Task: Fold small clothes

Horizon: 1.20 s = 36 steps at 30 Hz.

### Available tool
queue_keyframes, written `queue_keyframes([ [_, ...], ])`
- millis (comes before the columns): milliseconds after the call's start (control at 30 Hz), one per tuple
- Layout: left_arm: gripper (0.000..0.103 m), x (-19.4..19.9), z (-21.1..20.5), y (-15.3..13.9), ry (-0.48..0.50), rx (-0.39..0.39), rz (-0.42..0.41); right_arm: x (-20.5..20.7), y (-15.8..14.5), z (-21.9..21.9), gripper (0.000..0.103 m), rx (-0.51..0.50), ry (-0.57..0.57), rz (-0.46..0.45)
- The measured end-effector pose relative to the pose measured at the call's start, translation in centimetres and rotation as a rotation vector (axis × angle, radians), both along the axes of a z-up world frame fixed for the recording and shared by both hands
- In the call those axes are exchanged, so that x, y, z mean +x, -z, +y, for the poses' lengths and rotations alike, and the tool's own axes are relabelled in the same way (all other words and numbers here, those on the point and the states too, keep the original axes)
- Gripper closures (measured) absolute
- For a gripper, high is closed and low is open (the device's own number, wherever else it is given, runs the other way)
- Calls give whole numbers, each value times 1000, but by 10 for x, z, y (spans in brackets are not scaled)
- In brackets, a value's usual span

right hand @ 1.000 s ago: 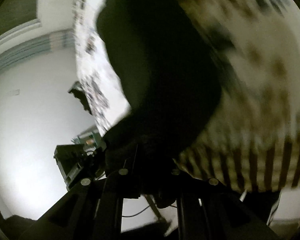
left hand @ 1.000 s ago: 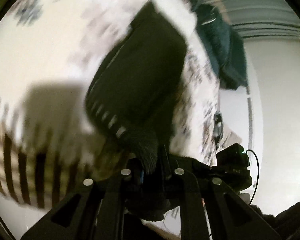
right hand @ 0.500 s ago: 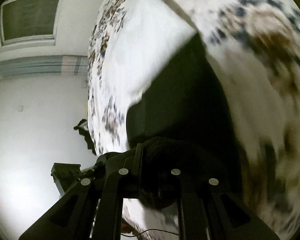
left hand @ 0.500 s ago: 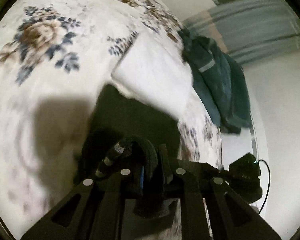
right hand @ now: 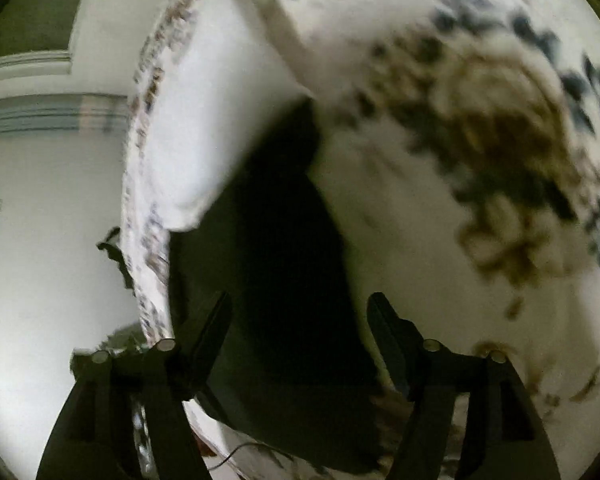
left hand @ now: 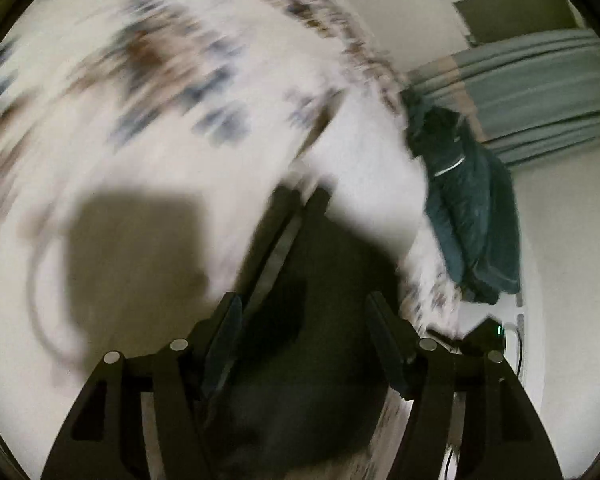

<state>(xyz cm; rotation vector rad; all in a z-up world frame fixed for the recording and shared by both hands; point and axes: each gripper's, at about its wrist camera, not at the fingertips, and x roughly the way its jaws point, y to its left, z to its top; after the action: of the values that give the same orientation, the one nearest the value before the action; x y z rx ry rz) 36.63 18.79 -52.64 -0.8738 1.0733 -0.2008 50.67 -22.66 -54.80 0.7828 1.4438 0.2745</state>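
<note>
Over the black garment (left hand: 300,340) on the bed (left hand: 100,240), my left tool (left hand: 302,316) and right tool (right hand: 300,316) have just spread, releasing it.

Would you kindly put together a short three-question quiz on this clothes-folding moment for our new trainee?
1. True or false: the left hand-held gripper is clamped shut on the dark fabric garment.
2. What lies on the floral-print white bedspread just beyond the dark garment: (a) a plain white folded cloth, (b) a red towel, (c) a book?
3. What hangs at the bed's far edge in the left wrist view?

Key
1. False: the jaws of both it and the right hand-held gripper have just been opening and stand apart, with the garment lying between them.
2. a
3. A dark teal garment.
</note>
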Motion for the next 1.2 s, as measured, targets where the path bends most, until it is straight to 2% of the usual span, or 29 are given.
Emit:
queue_keyframes([
  [67,41,-50,-5,13,-19,-10,61,-10,11,-8,17,23,-16,9],
  [133,39,-95,-16,28,-54,-51,105,-6,23,-8,16,71,-33,17],
  [233,38,-121,-38,55,-98,-167,158,16,40,6,16,126,-111,11],
  [333,38,-109,-67,77,-114,-246,148,42,56,29,16,170,-216,18],
  [433,38,-76,-84,92,-133,-238,109,63,74,52,12,167,-299,52],
  [567,38,-56,-84,98,-297,-227,104,70,80,63,12,175,-311,49],
  [600,42,-56,-83,95,-322,-228,104,69,81,62,13,185,-288,45],
  [633,54,-57,-82,88,-344,-197,101,65,80,60,16,187,-275,39],
  [667,77,-56,-80,85,-348,-176,97,61,80,58,35,190,-264,36],
  [700,84,-56,-76,81,-348,-172,89,57,82,56,52,198,-254,43],
  [767,86,-51,-65,69,-334,-172,70,47,82,50,57,219,-203,43],
  [900,87,-37,-39,32,-261,-118,12,8,63,39,66,234,-103,32],
  [1033,87,-41,-10,5,-149,-70,-5,-86,25,35,69,245,7,27],
  [1133,86,-48,3,5,-13,-74,48,-175,2,43,69,213,63,61],
  [1167,84,-51,3,12,49,-69,89,-202,-2,46,69,192,77,75],
  [1200,78,-55,4,17,92,-53,122,-236,-1,50,69,171,95,104],
])
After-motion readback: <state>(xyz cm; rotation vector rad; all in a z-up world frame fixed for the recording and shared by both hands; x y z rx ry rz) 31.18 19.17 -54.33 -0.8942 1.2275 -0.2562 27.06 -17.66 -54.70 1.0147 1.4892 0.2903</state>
